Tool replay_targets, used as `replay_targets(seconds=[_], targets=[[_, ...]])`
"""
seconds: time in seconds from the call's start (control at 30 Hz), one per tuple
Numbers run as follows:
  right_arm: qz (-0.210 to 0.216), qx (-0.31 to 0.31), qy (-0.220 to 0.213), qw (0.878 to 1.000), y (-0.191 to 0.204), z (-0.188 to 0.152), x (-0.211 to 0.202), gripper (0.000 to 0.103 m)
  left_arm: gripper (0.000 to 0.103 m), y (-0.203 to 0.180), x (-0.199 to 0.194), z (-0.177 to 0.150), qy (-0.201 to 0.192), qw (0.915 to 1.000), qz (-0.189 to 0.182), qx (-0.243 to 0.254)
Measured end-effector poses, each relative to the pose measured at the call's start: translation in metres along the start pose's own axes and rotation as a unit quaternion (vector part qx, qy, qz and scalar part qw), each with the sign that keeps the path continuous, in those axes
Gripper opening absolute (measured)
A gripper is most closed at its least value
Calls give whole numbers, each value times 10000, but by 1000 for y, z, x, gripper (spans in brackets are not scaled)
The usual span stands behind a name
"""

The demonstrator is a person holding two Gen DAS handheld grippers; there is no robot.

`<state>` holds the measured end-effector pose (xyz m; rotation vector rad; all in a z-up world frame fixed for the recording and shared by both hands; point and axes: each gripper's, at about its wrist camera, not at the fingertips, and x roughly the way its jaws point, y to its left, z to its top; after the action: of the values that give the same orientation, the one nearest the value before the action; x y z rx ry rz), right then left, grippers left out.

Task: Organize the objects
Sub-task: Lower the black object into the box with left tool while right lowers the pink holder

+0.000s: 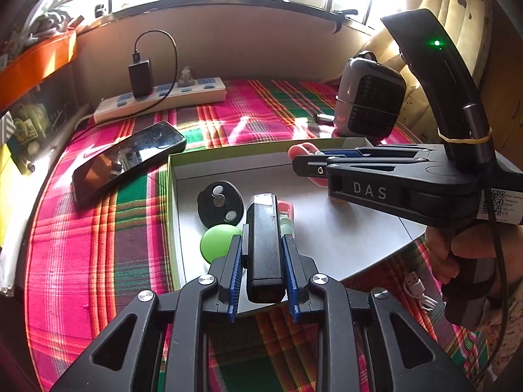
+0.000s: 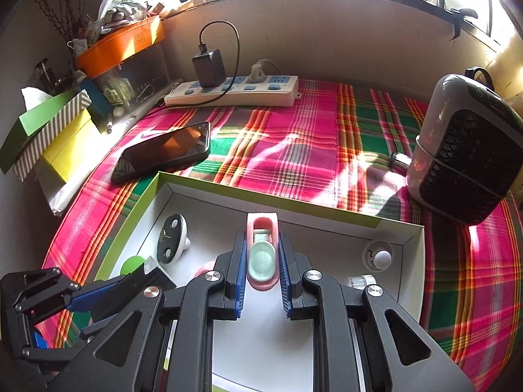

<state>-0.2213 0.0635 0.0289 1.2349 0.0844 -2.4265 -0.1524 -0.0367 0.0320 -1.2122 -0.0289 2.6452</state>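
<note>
The plaid-covered surface [image 2: 294, 150] carries a heater [image 2: 470, 150], power strip [image 2: 235, 93], phone [image 2: 163, 150] and an open white box [image 2: 294, 209]. Only the right wrist view shows stacked cartons [image 2: 49, 130] at the left edge and a white ball [image 2: 383, 259] in the box's corner. The left gripper [image 1: 263, 258] has its jaws pinching a black block [image 1: 263, 238] above the box, beside a green disc [image 1: 217, 241]. The right gripper [image 2: 261, 261] has its jaws clamped on a pink-and-mint clip [image 2: 261, 254] over the box.

A worktop [image 2: 294, 150] draped in pink and green plaid carries a shallow white box [image 2: 294, 204], dark phone [image 2: 163, 150], power strip [image 2: 235, 93] and small heater [image 2: 467, 153].
</note>
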Motion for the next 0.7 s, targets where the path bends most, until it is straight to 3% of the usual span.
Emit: replay_targets(seconds=[0.43,0.7], targets=[[13,-74,258,9996,3,3,18,19,21,-5,1,0,-56,9999,91,124],[-87,-40,303,9995,-2,1,20,19,21,-9,8,-1,16,9999,-37,155]])
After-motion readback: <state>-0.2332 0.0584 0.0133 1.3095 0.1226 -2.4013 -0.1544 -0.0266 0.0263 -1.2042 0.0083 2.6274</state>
